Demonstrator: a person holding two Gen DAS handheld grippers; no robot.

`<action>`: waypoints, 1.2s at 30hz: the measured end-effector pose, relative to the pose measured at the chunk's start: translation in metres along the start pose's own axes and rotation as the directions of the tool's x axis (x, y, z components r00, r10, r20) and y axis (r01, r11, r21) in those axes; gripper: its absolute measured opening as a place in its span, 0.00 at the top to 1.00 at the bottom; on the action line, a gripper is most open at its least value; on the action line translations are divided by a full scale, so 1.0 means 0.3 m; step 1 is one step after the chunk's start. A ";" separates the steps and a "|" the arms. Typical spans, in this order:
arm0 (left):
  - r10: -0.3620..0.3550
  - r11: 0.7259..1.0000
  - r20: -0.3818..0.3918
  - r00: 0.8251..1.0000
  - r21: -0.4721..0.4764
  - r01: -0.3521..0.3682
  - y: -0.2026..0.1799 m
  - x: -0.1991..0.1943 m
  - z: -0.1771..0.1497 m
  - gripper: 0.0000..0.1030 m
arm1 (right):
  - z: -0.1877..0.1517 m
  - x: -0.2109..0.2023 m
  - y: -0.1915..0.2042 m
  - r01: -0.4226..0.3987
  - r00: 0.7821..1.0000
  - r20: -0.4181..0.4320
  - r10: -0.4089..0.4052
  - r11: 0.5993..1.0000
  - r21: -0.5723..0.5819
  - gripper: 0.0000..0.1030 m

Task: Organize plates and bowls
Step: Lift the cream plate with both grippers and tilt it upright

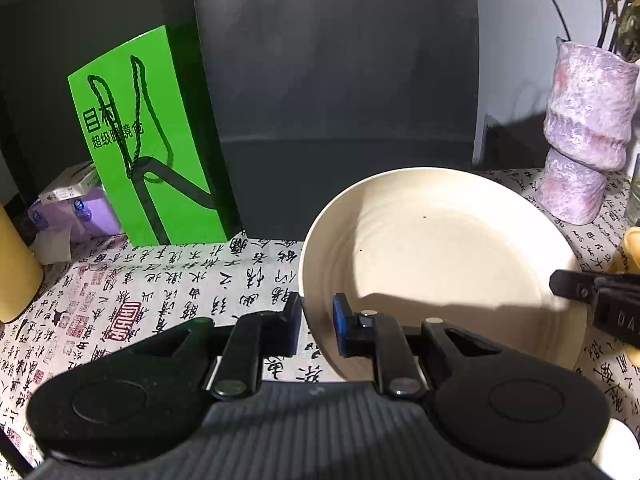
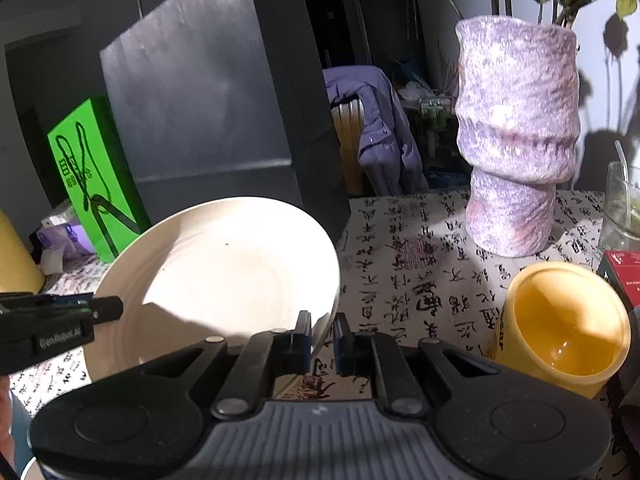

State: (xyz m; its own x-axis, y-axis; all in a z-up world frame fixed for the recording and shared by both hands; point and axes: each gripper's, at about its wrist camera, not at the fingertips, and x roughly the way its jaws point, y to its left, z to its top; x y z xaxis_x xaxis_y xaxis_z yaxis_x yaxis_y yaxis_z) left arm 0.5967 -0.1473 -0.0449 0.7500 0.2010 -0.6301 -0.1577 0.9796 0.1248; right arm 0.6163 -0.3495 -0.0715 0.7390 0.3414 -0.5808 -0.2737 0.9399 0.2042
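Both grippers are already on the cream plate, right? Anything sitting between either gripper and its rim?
Nothing visible. The left gripper and right gripper each clamp the cream plate by its rim on opposite sides. The yellow cup and purple vase stand off to the right.

1. Setting: a home, lived-in room.
2. Evidence: calligraphy-print tablecloth [image 2: 420, 280]; purple vase [image 2: 516, 136] holding stems; jacket [image 2: 380, 128] draped over a chair; green shopping bag [image 1: 148, 140]; tissue pack [image 1: 76, 208].
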 end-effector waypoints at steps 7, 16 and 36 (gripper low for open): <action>-0.050 0.998 0.033 0.998 -0.039 0.051 0.065 -0.055 -0.004 0.85 | 0.011 -0.054 0.030 -0.012 0.999 0.043 0.012 1.000 -0.010 0.90; -0.073 0.995 0.071 0.995 -0.058 0.077 0.124 -0.154 0.002 0.85 | 0.031 -0.140 0.097 -0.006 0.995 0.101 0.010 0.999 -0.035 0.90; -0.117 0.987 0.101 0.988 -0.096 0.127 0.203 -0.363 -0.060 0.85 | -0.010 -0.362 0.185 -0.011 0.991 0.136 0.016 0.999 -0.033 0.90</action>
State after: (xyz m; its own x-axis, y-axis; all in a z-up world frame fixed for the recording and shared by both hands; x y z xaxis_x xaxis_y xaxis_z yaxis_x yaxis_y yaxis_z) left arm 0.4938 -0.1098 0.0175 0.8244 0.0845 -0.5597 -0.1221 0.9921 -0.0300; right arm 0.5190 -0.3343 0.0007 0.8116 0.3539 -0.4648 -0.3022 0.9353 0.1842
